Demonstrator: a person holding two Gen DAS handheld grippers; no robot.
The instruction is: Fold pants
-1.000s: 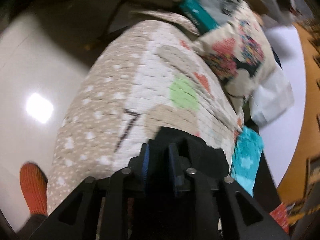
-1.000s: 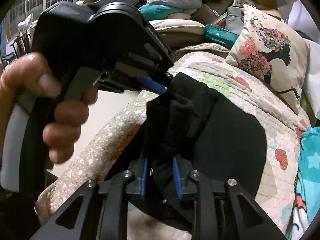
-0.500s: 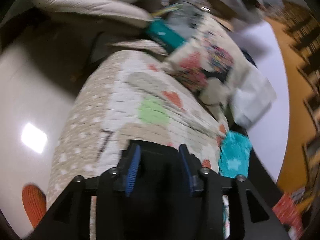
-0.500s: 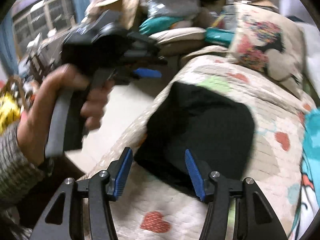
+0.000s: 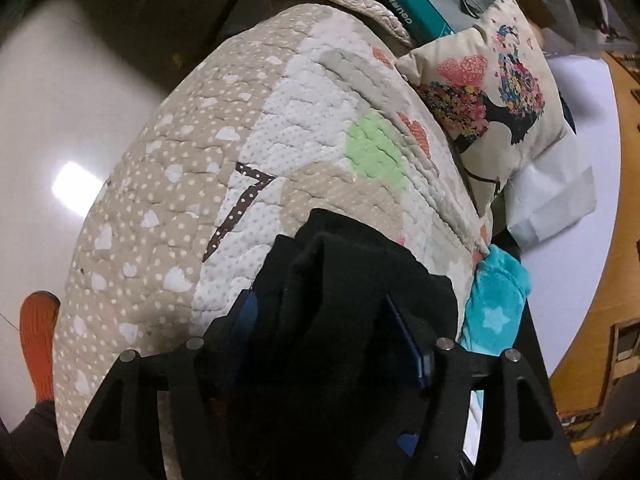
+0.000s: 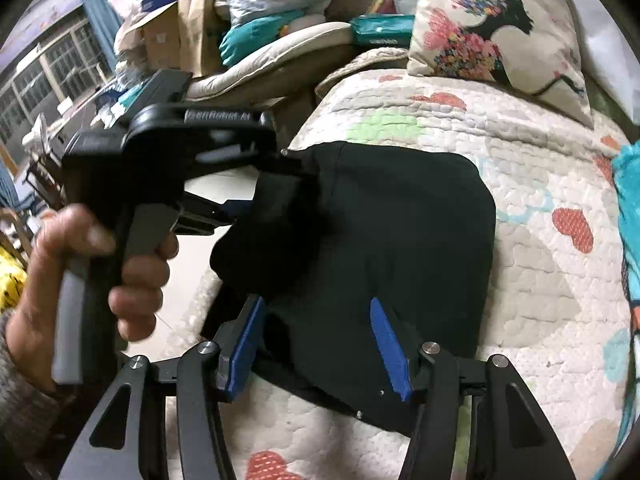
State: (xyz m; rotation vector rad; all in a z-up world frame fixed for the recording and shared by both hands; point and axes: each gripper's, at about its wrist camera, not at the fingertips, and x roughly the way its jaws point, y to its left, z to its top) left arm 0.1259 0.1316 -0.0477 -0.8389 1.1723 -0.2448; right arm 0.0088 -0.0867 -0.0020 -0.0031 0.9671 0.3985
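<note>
The black pants lie folded on a quilted bedspread. In the right wrist view my right gripper is open, its blue-padded fingers spread over the near edge of the pants, holding nothing. My left gripper, held in a hand, sits at the pants' left edge with fabric bunched around its tips. In the left wrist view the left gripper is open with a thick fold of the black pants lying between its fingers.
A floral cushion lies at the head of the bed. A turquoise star blanket lies at the right edge. Boxes and bags pile up beyond the bed. Glossy floor lies to the left.
Both grippers were shut on the black pants a second ago. They have opened and let the fabric drop onto the quilt. The right gripper has drawn back.
</note>
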